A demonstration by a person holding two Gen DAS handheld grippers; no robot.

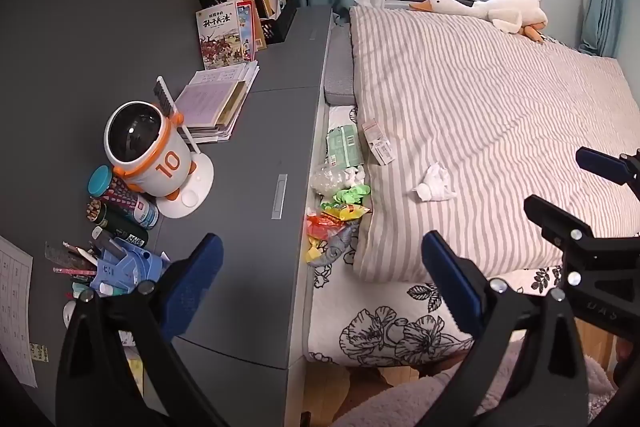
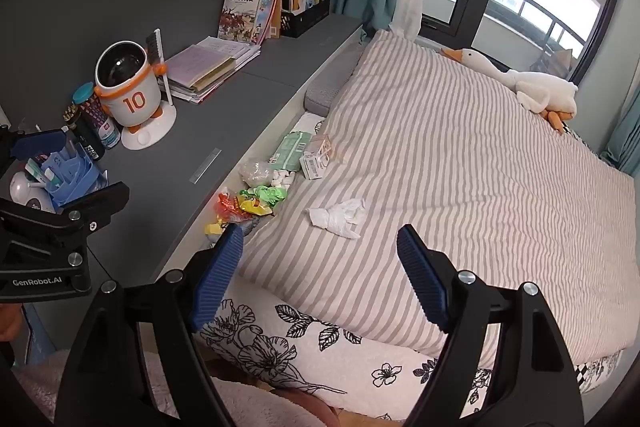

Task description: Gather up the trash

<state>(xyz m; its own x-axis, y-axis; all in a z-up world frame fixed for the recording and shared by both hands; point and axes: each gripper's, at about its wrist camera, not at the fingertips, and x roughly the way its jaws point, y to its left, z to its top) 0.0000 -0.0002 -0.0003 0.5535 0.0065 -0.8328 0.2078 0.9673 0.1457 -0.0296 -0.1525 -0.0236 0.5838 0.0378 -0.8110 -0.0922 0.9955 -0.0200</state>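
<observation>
crumpled tissue [image 2: 339, 217] lies on striped blanket [image 2: 460, 167], beyond the spread fingers [image 2: 420, 277].

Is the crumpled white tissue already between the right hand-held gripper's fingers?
No, the crumpled white tissue lies on the striped duvet, beyond the open right hand-held gripper.

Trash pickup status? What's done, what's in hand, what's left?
Done: nothing visibly collected, and no bin or bag in view.
In hand: nothing. The left gripper and the right gripper are both open and empty, above the near edge of the bed.
Left: crumpled tissue on the striped duvet, small cartons, green pack, clear bag and colourful wrappers beside the grey ledge.
</observation>
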